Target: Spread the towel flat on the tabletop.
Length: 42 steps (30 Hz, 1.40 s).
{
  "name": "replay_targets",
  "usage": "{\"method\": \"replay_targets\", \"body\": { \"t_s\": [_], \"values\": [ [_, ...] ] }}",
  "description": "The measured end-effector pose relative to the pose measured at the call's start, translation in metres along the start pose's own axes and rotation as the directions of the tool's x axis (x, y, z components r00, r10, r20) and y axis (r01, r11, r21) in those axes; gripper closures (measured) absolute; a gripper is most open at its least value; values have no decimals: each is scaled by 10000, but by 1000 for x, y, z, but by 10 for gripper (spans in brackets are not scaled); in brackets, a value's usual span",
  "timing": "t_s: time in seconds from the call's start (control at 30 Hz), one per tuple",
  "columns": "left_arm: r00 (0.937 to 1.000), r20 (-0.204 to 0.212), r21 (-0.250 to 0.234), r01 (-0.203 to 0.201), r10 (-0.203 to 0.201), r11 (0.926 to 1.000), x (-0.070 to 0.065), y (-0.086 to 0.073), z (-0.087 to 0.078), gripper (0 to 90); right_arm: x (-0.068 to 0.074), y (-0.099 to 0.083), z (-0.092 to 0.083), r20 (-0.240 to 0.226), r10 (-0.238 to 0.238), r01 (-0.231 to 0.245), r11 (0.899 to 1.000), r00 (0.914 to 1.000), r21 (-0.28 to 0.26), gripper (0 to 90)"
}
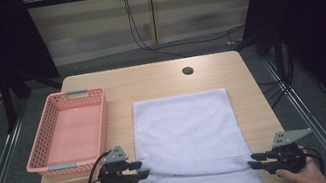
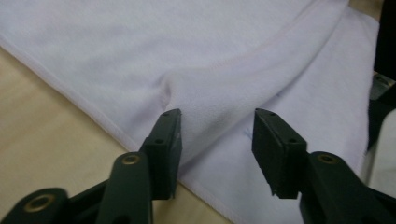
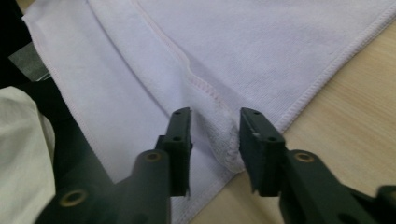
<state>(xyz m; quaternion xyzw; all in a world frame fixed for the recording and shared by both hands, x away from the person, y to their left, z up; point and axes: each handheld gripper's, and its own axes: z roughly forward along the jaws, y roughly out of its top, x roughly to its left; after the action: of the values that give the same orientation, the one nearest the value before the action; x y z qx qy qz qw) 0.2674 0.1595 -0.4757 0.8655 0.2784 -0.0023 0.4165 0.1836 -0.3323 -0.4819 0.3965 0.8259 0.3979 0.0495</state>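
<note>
- Down at the near edge of the surface [image 1: 158, 74], at about 7 o'clock, the left claw [image 1: 140, 169] sits with its jaws partly open. A soft bump of the white towel [image 1: 186, 133] lies between them, but the pads do not press on it.
- At about 5 o'clock the right claw [image 1: 254, 160] is partly open too. The stitched edge of the towel's folded flap [image 3: 205, 88] pokes up between its jaws, loose and not pinched.
- It looks like the near part of the towel is being folded over, and both claws are letting go of the fold.
- To do this well, I think both claws should open a bit more before they lift, so the cloth does not stick and get dragged.
- Lift straight up, both at the same time, so the fold line stays even from side to side.
- The towel lies flat in the middle of the surface, with its far edge toward 12 o'clock.
- A pink basket [image 1: 52, 164] waits at about 9 o'clock, just beside the towel and not touching it.
- A small round hole [image 1: 188, 71] sits in the surface at 12 o'clock.
</note>
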Motion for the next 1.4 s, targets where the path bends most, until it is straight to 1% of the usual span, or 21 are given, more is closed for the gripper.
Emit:
{"method": "replay_targets", "body": {
  "t_s": [0.03,0.1,0.17,0.27,0.37,0.43,0.57,0.67,0.73,0.77,0.8,0.93,0.97,1.03,1.1,1.13,1.23,1.3,1.33,1.37,1.4],
  "values": [
    [9999,-116,-83,31,-32,10000,2,4,3,493,-1,2,1,108,17,-17,10000,9999,-10,579],
    [9999,-157,-65,66,-67,10000,6,11,8,477,-2,6,1,220,66,-62,9998,9997,-187,541],
    [9992,-360,-312,159,-170,9994,10,16,12,470,-2,11,2,287,39,-28,9992,9996,-387,509],
    [9989,-420,-173,192,-199,9997,18,18,19,450,-3,18,8,177,-135,143,9990,9998,-434,509],
    [9977,-47,-875,665,-672,9939,24,21,14,443,-1,26,19,-10,-397,397,9990,9992,-195,524],
    [9978,-77,-1076,650,-662,9921,24,23,13,443,0,31,26,-186,-532,530,9985,9984,-104,544],
    [9988,-107,-127,467,-469,9988,24,21,29,447,-2,36,38,-454,-523,528,9986,9976,96,577],
    [9995,129,628,283,-291,9976,21,17,38,465,-1,34,44,-595,-516,546,9972,9969,506,588],
    [9985,546,762,-48,7,9971,17,16,37,661,2,31,45,-765,-553,610,9954,9955,738,681],
    [9982,604,700,-80,38,9975,16,15,36,774,3,30,45,-955,-586,661,9949,9937,767,741],
    [9970,775,672,-85,32,9977,14,14,34,811,4,30,44,-964,-624,701,9944,9934,790,775],
    [9913,1290,205,-277,248,9994,3,10,18,824,10,27,32,-1003,-621,662,9971,9930,378,842],
    [9914,1266,86,-343,330,9994,-2,8,12,824,12,26,28,-1057,-614,651,9973,9925,327,841],
    [9867,1519,-123,-566,578,9983,-10,3,3,816,17,21,21,-1050,-651,676,9975,9923,201,808],
    [9856,1582,56,-605,589,9981,-18,-3,-3,814,23,16,16,-1111,-707,741,9969,9913,265,795],
    [9811,1819,179,-704,660,9974,-22,-8,-6,809,26,13,13,-1139,-650,689,9972,9914,305,777],
    [9793,1911,354,-752,671,9965,-27,-17,-11,775,32,5,8,-1292,-730,782,9963,9889,358,709],
    [9767,2033,167,-732,683,9972,-27,-19,-18,748,34,6,5,-1451,-675,733,9967,9871,355,679],
    [9760,2112,-32,-534,528,9986,-27,-19,-22,717,34,7,4,-1558,-710,757,9968,9852,243,656],
    [9706,2328,-314,-550,608,9980,-27,-17,-28,696,35,8,1,-1554,-670,693,9975,9856,95,647],
    [9688,2390,-546,-548,664,9970,-26,-15,-31,694,34,11,-1,-1543,-617,615,9981,9861,-58,632]
  ]
}}
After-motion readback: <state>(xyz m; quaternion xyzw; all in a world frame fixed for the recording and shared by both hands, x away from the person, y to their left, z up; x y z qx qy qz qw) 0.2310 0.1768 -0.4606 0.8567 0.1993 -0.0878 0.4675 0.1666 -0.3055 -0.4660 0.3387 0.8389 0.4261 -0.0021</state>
